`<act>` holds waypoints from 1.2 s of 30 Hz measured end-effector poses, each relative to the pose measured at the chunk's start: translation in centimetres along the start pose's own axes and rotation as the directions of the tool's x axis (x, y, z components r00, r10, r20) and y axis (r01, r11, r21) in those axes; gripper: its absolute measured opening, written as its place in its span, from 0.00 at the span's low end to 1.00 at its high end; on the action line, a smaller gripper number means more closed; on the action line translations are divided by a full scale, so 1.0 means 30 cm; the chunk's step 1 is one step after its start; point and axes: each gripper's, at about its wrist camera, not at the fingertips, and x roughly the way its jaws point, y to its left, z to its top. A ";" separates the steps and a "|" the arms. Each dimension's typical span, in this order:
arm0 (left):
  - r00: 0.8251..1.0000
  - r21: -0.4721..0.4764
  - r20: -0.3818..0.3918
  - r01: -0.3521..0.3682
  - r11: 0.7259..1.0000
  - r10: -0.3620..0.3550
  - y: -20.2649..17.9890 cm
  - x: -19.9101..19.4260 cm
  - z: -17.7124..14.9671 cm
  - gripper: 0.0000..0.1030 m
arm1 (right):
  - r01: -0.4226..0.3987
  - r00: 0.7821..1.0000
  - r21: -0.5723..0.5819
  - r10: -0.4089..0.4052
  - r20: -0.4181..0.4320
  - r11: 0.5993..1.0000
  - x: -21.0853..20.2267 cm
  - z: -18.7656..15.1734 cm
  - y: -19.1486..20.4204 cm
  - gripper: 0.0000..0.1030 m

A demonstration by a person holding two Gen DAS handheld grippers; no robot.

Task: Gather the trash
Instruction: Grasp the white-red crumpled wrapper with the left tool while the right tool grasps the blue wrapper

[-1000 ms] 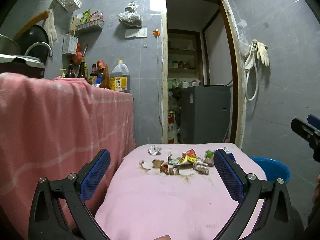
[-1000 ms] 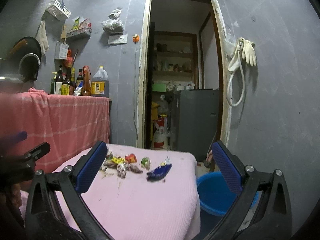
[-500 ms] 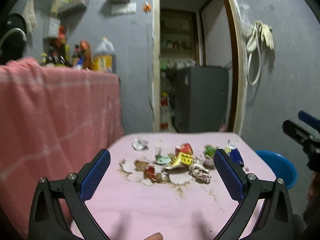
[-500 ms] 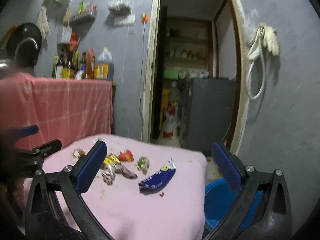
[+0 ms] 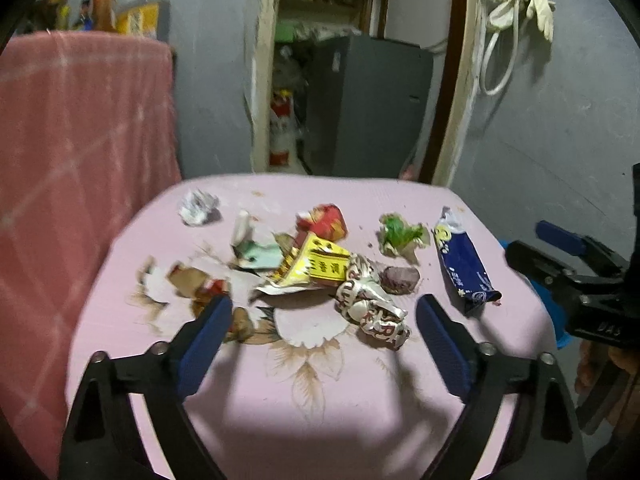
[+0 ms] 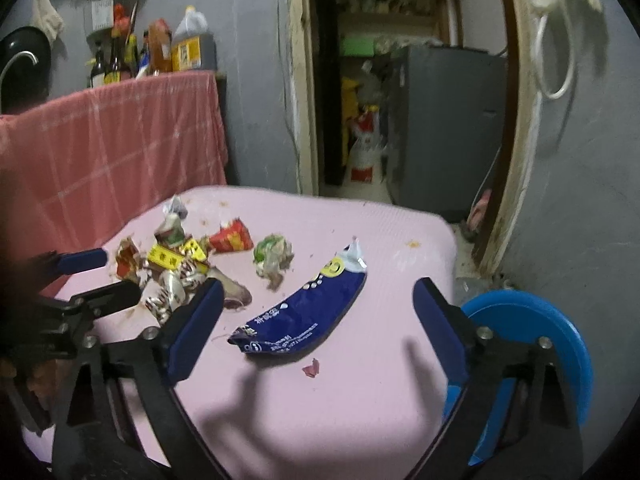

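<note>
While wrappers lie scattered on the pink table point(image 5: 280, 420), both grippers are aimed down at them, nothing held yet.

Left gripper point(image 5: 324, 340) is held over the near edge of the main pile point(image 5: 312, 276), jaws wide and just narrowed a little, nothing between the pads; the silver wrapper point(image 5: 372, 308) and white paper scrap point(image 5: 308, 320) lie just beyond its tips, likely its first pick. Right gripper point(image 6: 316, 316) is lined up on the blue packet point(image 6: 304, 312), which lies apart at the right of the pile; its jaws are likewise wide, just narrowed, and the packet is framed between them but not pressed. A blue bin point(image 6: 528, 344) is set low at the table's right edge, probably so trash can be dropped straight in. The green wad point(image 6: 274, 256) and crumpled tissue point(image 5: 198, 206) lie farther off.
</note>
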 end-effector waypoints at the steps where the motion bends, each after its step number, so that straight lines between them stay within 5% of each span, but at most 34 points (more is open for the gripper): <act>1: 1.000 -0.012 -0.017 0.019 1.000 -0.020 0.004 0.013 0.002 0.78 | -0.010 1.000 0.001 0.010 -0.024 1.000 0.021 0.001 -0.003 0.83; 12: 0.968 -0.135 -0.145 0.185 0.973 -0.204 0.017 0.103 0.023 0.43 | -0.052 0.975 0.044 0.060 -0.212 0.998 0.203 0.002 -0.037 0.76; 24: 0.952 -0.214 -0.180 0.209 0.954 -0.249 0.033 0.147 0.043 0.34 | -0.090 0.967 0.035 0.096 -0.235 0.995 0.198 -0.032 -0.016 0.53; 36: 0.953 -0.182 -0.158 0.229 0.956 -0.259 -0.008 0.097 0.005 0.29 | -0.111 0.975 0.090 0.127 -0.185 0.990 0.143 -0.064 -0.001 0.10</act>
